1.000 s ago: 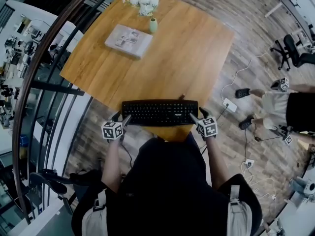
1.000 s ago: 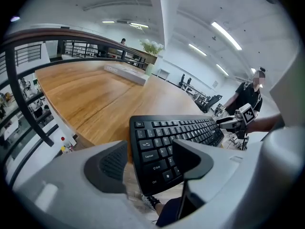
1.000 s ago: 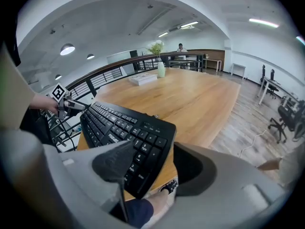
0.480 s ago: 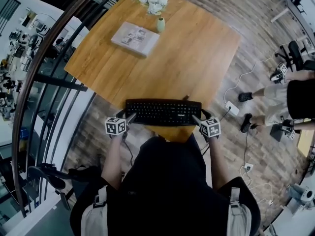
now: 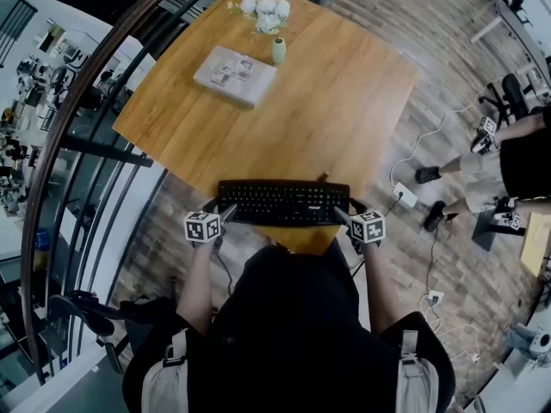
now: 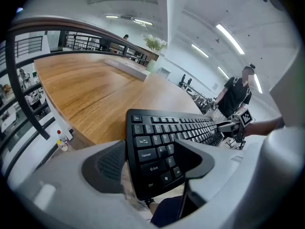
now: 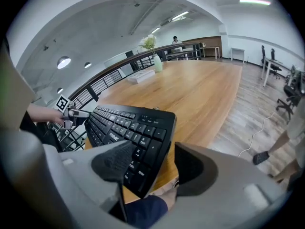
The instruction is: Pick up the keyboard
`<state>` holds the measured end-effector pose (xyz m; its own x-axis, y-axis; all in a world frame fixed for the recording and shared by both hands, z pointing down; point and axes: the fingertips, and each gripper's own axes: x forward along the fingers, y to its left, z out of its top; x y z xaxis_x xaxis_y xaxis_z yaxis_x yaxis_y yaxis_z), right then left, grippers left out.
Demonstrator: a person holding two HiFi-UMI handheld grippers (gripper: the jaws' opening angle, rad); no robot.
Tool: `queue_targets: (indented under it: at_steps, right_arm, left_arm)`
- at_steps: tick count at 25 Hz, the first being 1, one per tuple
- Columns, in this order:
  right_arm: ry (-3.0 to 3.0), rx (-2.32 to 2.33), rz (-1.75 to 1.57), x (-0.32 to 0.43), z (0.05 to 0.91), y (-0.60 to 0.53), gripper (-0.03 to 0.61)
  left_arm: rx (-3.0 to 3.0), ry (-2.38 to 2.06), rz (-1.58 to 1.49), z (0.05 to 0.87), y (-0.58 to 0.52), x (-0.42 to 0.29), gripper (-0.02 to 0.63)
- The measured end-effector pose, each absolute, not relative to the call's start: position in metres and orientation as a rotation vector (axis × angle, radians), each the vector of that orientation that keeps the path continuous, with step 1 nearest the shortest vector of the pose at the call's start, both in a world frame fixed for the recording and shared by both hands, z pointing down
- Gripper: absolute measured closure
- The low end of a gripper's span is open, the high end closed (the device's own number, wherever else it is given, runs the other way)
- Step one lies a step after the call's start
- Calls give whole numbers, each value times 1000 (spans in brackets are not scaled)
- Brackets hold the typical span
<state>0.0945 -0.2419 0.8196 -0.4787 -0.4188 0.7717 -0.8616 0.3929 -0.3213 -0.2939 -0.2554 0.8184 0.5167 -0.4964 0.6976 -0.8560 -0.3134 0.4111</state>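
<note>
Your left claw (image 5: 225, 212) and right claw (image 5: 342, 214) both gape, each straddling 1 end of the black rectangular plastic keyboard (image 5: 284, 203) without clamping it; it looks unlifted on the brown wooden table (image 5: 336, 93); squeezing and raising are left.

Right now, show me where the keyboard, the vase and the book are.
keyboard (image 5: 284, 203): head view, middle of the key rows.
vase (image 5: 279, 52): head view, its pale green body, below the white flowers.
book (image 5: 234, 75): head view, middle of its cover.
</note>
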Motion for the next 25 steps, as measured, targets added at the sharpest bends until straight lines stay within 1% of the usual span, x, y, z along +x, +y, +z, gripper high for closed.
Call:
queue_targets:
  at_steps: [3, 10, 16, 25]
  right_arm:
    - [-2083, 1037, 1033, 86, 821, -239, 295]
    - [-2076, 1076, 1031, 86, 821, -241, 287]
    - [-2086, 1126, 1107, 87, 816, -243, 287]
    - [-2121, 1169, 1090, 88, 796, -244, 288]
  left_arm:
    - [1973, -1109, 527, 815, -255, -293, 295]
    - [1957, -1141, 530, 815, -256, -292, 295]
    - [1931, -1107, 511, 813, -249, -293, 295]
    - [1953, -1174, 457, 788, -252, -294, 296]
